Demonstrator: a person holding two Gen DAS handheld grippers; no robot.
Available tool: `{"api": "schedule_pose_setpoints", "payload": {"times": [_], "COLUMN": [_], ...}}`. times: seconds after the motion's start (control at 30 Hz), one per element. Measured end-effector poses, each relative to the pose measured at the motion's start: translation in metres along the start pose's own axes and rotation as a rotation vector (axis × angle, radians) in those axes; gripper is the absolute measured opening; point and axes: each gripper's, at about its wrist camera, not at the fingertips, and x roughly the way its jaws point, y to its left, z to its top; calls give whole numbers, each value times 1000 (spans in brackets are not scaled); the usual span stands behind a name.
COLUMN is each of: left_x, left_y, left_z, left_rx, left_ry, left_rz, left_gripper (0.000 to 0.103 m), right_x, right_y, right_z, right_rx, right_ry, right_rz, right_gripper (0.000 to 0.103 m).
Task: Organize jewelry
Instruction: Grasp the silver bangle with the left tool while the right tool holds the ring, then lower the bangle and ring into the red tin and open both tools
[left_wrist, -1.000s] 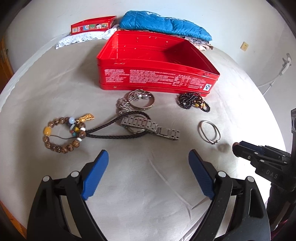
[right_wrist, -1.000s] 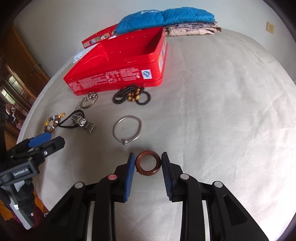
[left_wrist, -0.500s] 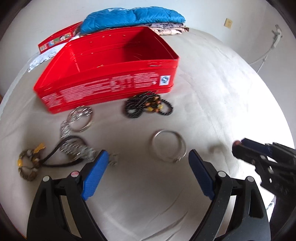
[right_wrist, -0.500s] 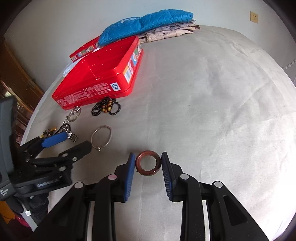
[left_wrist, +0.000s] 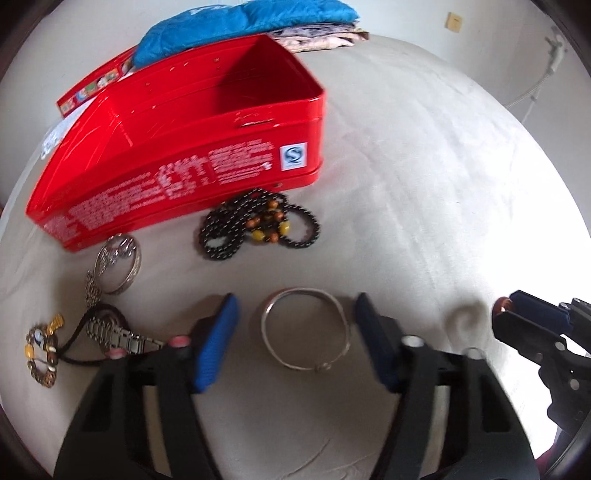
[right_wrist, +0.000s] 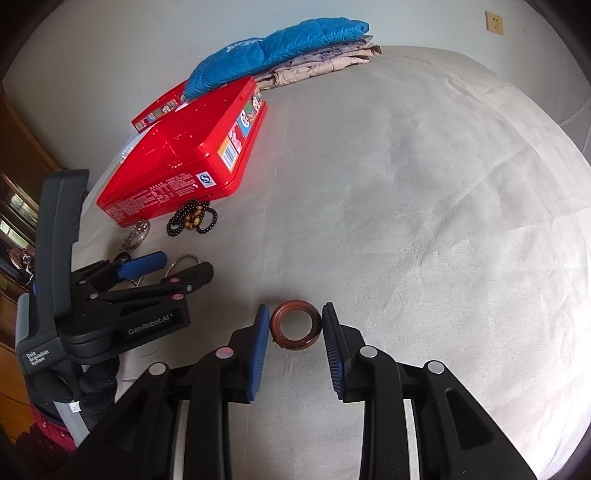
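Right wrist view: a brown wooden ring (right_wrist: 295, 329) sits between the blue pads of the right tongs (right_wrist: 293, 349), which stand narrow around it; the left pad touches or nearly touches its rim, and whether the right pad bears on it cannot be told. In the left wrist view the same ring shows as a sliver (left_wrist: 501, 306) at the tip of the right tongs (left_wrist: 511, 314), raised above a dimple in the pale bed cover (left_wrist: 424, 206). The left tongs (left_wrist: 295, 334) stand wide, their pads flanking a thin silver bangle (left_wrist: 306, 328) that lies flat on the cover without touching either pad. Beyond the bangle, a tangle of black beaded bracelets (left_wrist: 258, 225) with amber and brown beads rests just beside the near wall of an open red tin box (left_wrist: 177, 173). To the left lie a broad silver bangle (left_wrist: 118, 266), a metal watch band (left_wrist: 122, 338) crossed by a black cord (left_wrist: 79, 332), and a wooden-bead bracelet (left_wrist: 40, 354) with a gold charm. Behind the tin sit its red lid (left_wrist: 92, 88), a folded blue quilted jacket (left_wrist: 240, 26) and folded patterned cloth (left_wrist: 317, 38) against the white wall.
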Motion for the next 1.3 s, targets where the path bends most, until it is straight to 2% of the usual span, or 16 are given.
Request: {"api": "schedule_pose_setpoints", "payload": {"times": [0.07,0.4,0.77,1.07,1.3], "left_x": [-2,-13,-49,-80,-94], "left_y": [-2,11,51,107,143], "left_z": [0,-8,-16,9,55], "left_rx": [13,-10,-51,-128,-189], "left_ry": [0,1,-104,-193,-265], "left_rz": [-6,-73,-72,-72,-57], "left_gripper": [46,45,45,45,45], "right_x": [-1,0,2,2,23], "right_y": [2,16,54,104,136], "right_z": [0,2,18,73,127], "right_rx": [-2,-28,-88,-143,-141], "right_ry": [-1,3,-7,-60,-72], "right_rz": [0,0,19,73,121], "right_gripper": [29,29,29,29,29]}}
